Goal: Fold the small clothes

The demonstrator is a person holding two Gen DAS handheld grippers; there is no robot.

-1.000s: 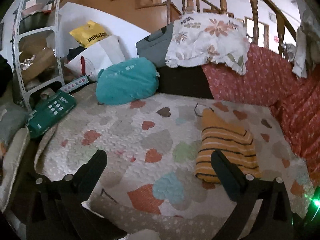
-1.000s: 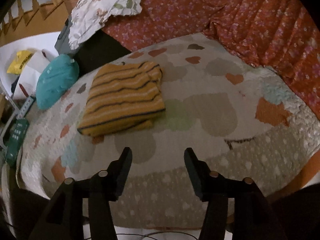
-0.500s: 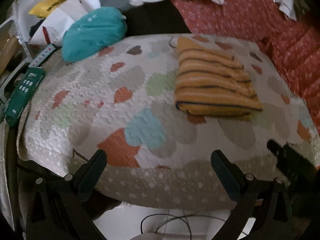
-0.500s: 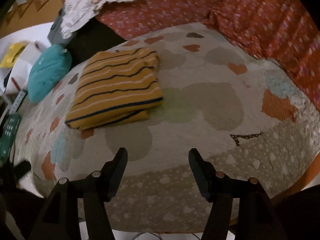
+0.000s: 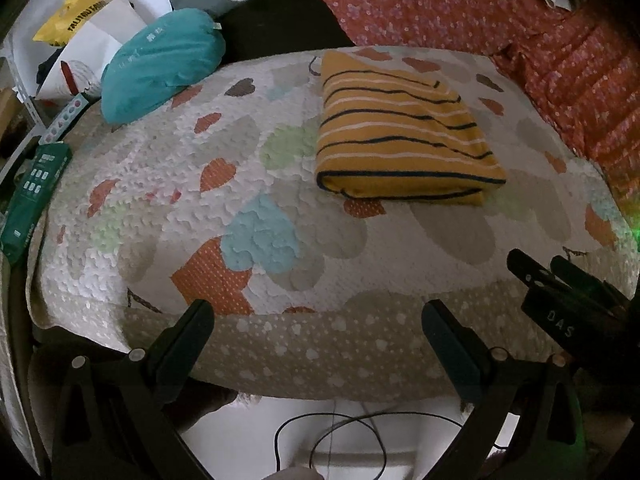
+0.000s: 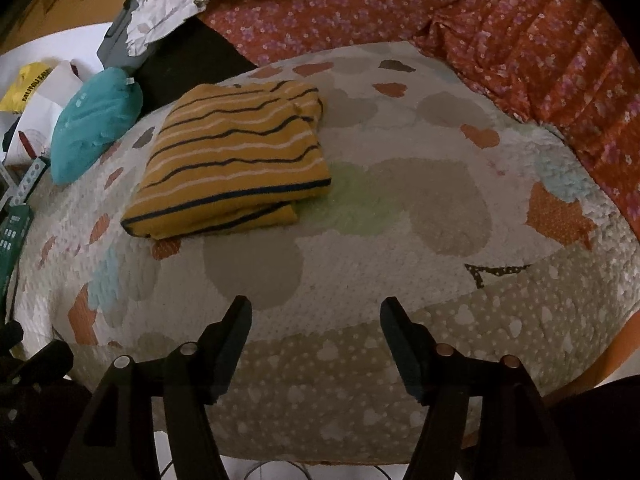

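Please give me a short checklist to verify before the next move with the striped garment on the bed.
1. Striped garment lies folded on the quilt: ok.
2. Left gripper open, nothing between its fingers: ok.
3. Right gripper open and empty; its jaws have just been opening: ok.
4. Both grippers clear of the garment: ok.
5. Teal cushion apart from the garment: ok.
6. Fold neat underneath: cannot tell.

Left gripper (image 5: 316, 312) tipped down toward quilt (image 5: 260, 240), staircase gone from view. Right gripper (image 6: 316, 312) jaws just opened wider, nothing between; now showing at left view's right edge.
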